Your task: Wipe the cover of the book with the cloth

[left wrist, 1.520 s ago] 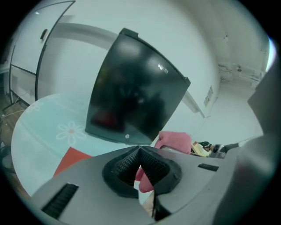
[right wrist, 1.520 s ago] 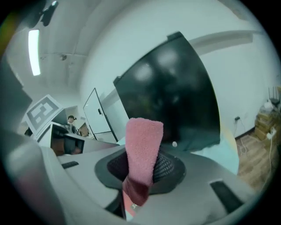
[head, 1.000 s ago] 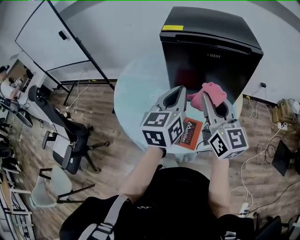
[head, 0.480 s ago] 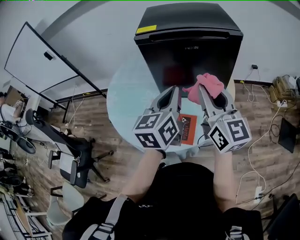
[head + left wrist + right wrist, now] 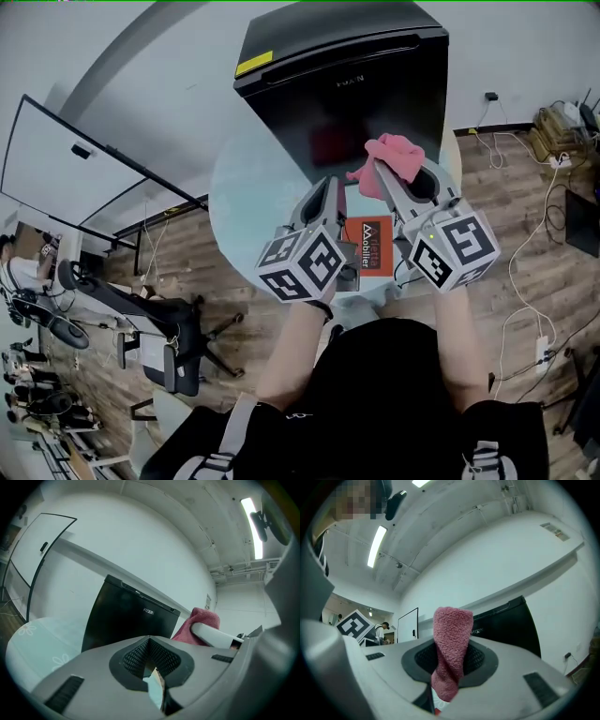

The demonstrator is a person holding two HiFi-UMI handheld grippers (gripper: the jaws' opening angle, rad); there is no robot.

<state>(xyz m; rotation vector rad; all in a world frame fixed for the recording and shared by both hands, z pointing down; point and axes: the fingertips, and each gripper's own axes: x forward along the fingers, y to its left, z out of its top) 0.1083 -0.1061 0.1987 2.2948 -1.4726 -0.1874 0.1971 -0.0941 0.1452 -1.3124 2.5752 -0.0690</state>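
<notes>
We hold a book [image 5: 380, 249] and pink cloth [image 5: 398, 152]
Our left gripper [image 5: 330, 183] fingers pinch the book's edge; right gripper [image 5: 374, 167] fingers clamp the cloth

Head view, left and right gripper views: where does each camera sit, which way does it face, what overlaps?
Head view: on the person's head, steeply down at table, book, forearms, left tool, right tool.
Left gripper view: rides left tool, looks along its closed jaws toward black cabinet.
Right gripper view: rides right tool, looks along jaws clamped on pink cloth.
Shared: all three show pink cloth and black cabinet.
</notes>
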